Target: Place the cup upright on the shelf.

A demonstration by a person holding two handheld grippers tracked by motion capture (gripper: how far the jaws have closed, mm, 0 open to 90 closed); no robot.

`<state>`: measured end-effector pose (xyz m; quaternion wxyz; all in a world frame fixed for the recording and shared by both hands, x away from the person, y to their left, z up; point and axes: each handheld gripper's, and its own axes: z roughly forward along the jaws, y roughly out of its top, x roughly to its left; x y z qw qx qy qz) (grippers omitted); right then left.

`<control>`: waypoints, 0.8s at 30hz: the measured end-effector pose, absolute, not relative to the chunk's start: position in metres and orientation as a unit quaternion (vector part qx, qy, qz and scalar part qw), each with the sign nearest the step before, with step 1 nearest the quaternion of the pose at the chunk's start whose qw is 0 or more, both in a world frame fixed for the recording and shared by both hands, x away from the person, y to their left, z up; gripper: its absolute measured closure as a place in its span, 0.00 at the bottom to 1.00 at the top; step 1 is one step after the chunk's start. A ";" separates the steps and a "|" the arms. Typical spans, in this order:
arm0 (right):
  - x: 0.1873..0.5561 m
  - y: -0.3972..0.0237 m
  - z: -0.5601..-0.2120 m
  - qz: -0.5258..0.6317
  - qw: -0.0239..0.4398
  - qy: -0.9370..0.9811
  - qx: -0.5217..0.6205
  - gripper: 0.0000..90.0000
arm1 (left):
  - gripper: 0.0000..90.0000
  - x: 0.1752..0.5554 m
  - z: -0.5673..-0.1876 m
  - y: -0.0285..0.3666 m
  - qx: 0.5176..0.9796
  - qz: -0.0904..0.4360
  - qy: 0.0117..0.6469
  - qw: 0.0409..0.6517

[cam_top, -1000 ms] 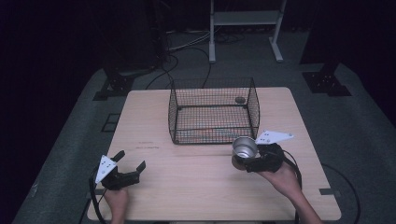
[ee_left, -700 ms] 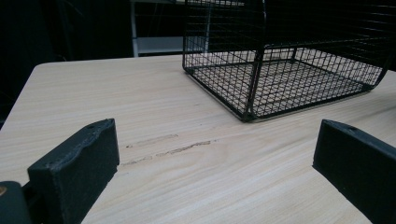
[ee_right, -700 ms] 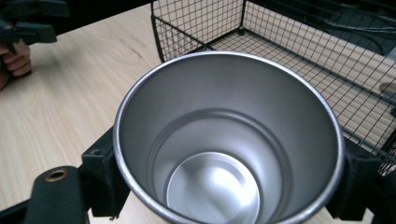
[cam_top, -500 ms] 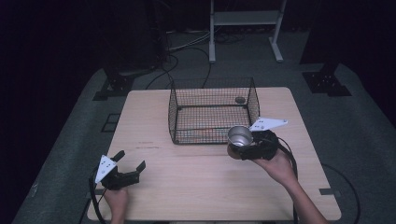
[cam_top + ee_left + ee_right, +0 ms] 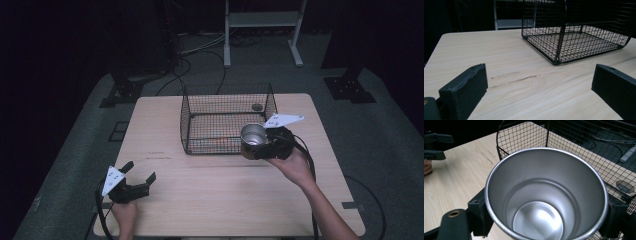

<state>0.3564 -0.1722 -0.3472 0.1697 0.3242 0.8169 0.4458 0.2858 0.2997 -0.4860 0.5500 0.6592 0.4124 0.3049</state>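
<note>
The right gripper clamps a steel cup between its fingers, lifted just beside the wire basket; placing it inside appears to remain. The left gripper rests spread and empty, basket well ahead of its fingers.

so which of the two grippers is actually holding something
The right gripper: its jaws are clamped on the sides of a metal cup, held beside the wire basket. The left gripper sits open and empty near the table's front left corner.

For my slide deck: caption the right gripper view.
Right gripper clamps an empty steel cup beside the wire basket on the wooden table.
</note>
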 end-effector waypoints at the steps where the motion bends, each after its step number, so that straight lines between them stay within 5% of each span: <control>1: 0.358 -0.171 -0.347 0.446 0.170 0.817 0.323 0.20 | 0.00 0.286 -0.486 0.300 0.659 0.305 0.412 0.551; 24: 0.402 -0.154 -0.324 0.427 0.180 0.823 0.327 0.20 | 0.00 0.286 -0.486 0.300 0.661 0.303 0.412 0.549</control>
